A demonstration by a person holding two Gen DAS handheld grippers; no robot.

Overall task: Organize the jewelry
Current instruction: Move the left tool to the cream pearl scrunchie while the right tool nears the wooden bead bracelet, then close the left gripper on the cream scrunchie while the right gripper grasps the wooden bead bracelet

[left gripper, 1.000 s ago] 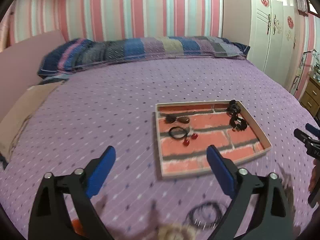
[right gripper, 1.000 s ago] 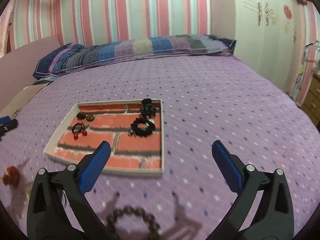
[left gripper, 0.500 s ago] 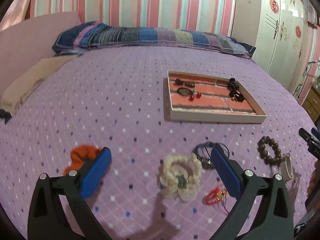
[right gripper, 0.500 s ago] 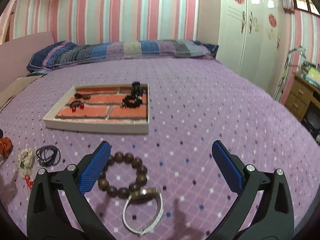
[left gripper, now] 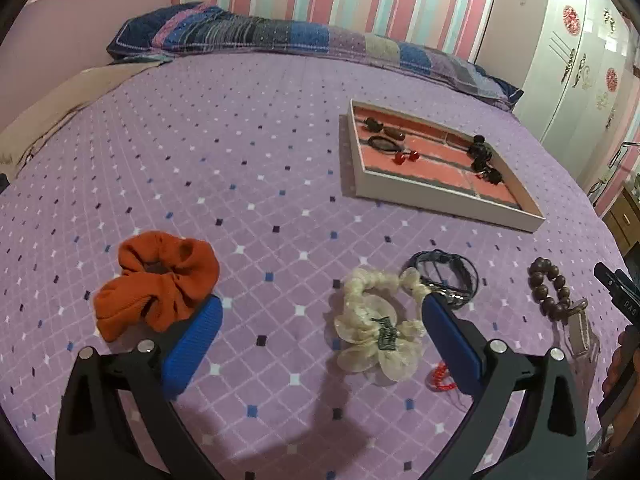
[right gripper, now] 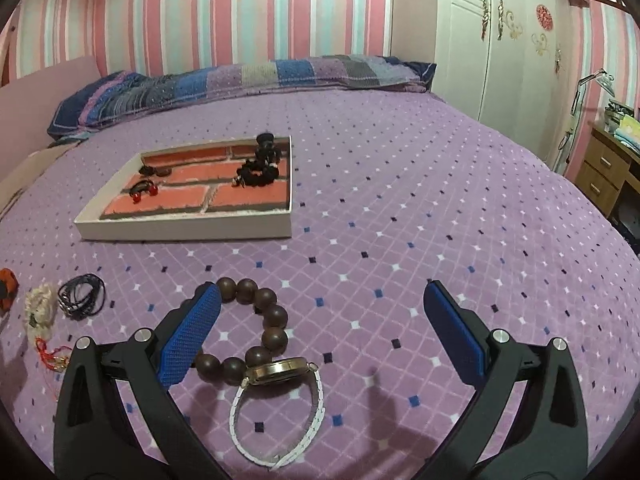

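A shallow white tray (left gripper: 436, 200) (right gripper: 188, 226) with a brick-print floor lies on the purple bedspread and holds dark hair ties and a red-bead tie. My left gripper (left gripper: 320, 332) is open low over the bed, between an orange scrunchie (left gripper: 156, 280) and a cream lace scrunchie (left gripper: 376, 332). A black cord bracelet (left gripper: 448, 276) and a red string (left gripper: 440, 376) lie by its right finger. My right gripper (right gripper: 320, 328) is open over a brown bead bracelet (right gripper: 256, 328) and a white-strap watch (right gripper: 280, 392), its left finger resting against the beads.
A patchwork pillow (right gripper: 240, 80) runs along the head of the bed. A white wardrobe (right gripper: 496, 40) and a wooden drawer unit (right gripper: 608, 168) stand off the right side. The bedspread (right gripper: 400, 200) stretches bare to the right of the tray.
Both grippers have pulled back from the tray and dropped lower toward the bed. The loose scrunchies, bracelets and watch have come into close view between their fingers.
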